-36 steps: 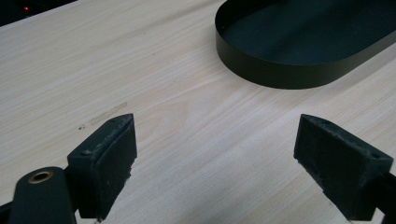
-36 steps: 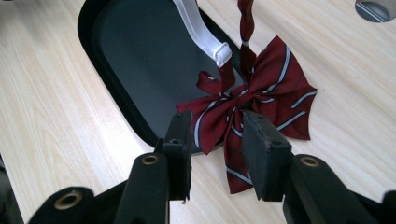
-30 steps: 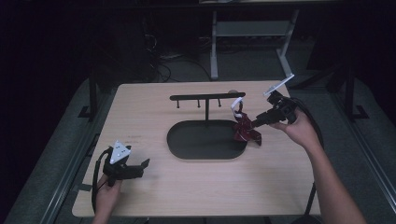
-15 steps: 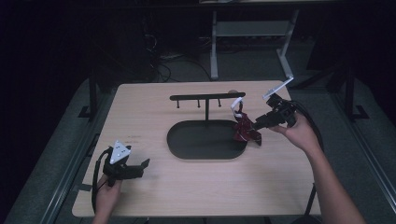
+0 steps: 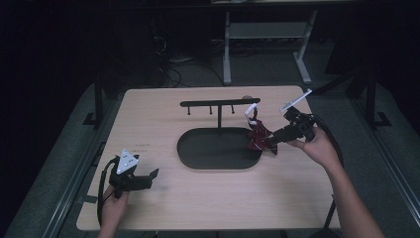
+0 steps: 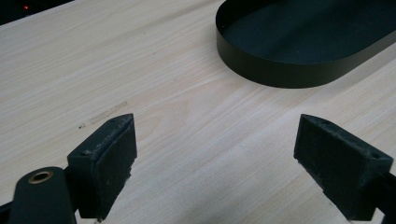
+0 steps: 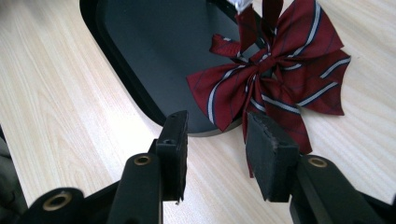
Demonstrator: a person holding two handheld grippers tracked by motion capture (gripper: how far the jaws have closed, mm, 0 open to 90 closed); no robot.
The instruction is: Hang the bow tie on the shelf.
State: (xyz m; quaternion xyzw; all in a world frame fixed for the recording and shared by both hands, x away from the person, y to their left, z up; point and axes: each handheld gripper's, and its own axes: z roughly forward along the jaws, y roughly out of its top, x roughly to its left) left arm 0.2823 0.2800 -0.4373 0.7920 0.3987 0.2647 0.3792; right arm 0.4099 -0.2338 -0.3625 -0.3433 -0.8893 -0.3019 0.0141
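Right gripper [image 7: 215, 135] at the striped bow, left gripper [image 6: 215, 154] idle over bare bench.

The right gripper's fingers [image 7: 173, 140] stand a narrow gap apart with nothing clamped between them; a lower tip of the dark red bow [image 7: 275, 74] with pale stripes hangs just beside the other finger, and whether it touches the pad cannot be told. The bow lies across the right end rim of the black oval tray [image 7: 140, 46], partly in the tray and partly on the wooden bench [image 7: 56, 93]. In the high view the bow [image 5: 257, 135] sits below the end of the black T-shaped stand [image 5: 219, 105] that rises from the tray. The left gripper's fingers [image 6: 109, 154] are spread wide and empty above the bench, near its front left corner, well apart from the tray.
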